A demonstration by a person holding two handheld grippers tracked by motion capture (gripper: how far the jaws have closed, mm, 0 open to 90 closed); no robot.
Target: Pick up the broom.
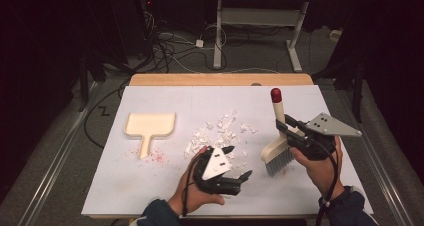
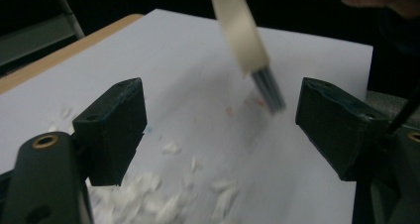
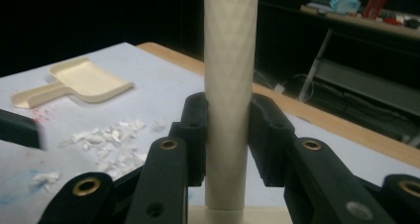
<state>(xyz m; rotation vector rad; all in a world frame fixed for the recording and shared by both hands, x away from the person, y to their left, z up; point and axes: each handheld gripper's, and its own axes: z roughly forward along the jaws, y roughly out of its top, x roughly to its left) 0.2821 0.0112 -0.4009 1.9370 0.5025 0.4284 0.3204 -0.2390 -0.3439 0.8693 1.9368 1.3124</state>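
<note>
A cream brush (image 1: 278, 111) with a red-tipped handle and grey bristles stands nearly upright over the right half of the white sheet (image 1: 150, 186). My right gripper (image 1: 286, 130) is shut on its handle (image 3: 230, 75), the jaws pressing both sides. A pile of white scraps (image 1: 217, 133) lies mid-sheet. The cream dustpan (image 1: 149, 126) rests flat at the left, also seen as the dustpan (image 3: 84, 80) beyond the scraps (image 3: 106, 135). My left gripper (image 1: 237, 162) hovers open and empty just in front of the scraps, its jaws wide apart (image 2: 223, 125), facing the brush (image 2: 242, 35).
Red specks (image 1: 157, 157) dot the sheet by the dustpan's handle. The table's wooden far edge (image 1: 220, 79) shows beyond the sheet. Behind it are a desk frame's white legs (image 1: 218, 36) and cables on the floor.
</note>
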